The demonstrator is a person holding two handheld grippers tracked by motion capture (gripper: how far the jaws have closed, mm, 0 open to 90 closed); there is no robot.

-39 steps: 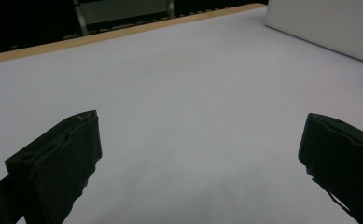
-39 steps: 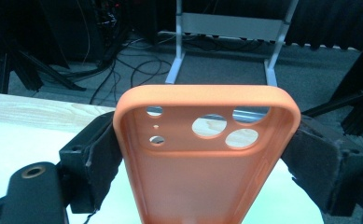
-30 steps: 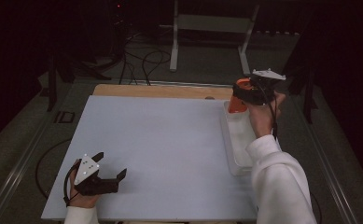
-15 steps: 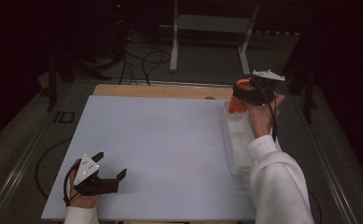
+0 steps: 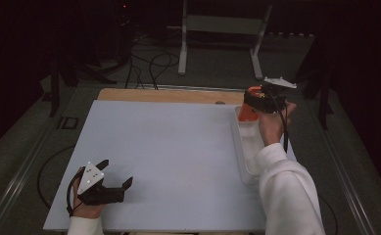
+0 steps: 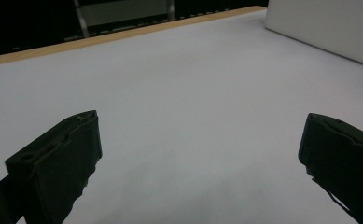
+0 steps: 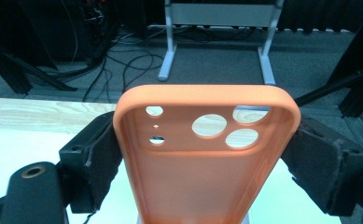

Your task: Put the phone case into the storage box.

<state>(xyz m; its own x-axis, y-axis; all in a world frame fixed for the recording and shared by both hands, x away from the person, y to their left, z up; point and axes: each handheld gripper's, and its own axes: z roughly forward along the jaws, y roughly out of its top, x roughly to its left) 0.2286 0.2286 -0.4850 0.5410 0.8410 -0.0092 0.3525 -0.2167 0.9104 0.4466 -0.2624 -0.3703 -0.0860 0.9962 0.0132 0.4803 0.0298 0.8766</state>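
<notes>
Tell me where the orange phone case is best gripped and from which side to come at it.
Grip the orange phone case across its two long side edges, as the right gripper does now, coming from its lower end. The straight, parallel rims suit flat pads; the camera cutouts at the upper end thin that part, so stay below them.

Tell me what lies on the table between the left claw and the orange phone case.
In the high view, bare white table surface stretches from the open left claw to the white tray; above the tray's far end, the right claw grips the orange phone case.
</notes>
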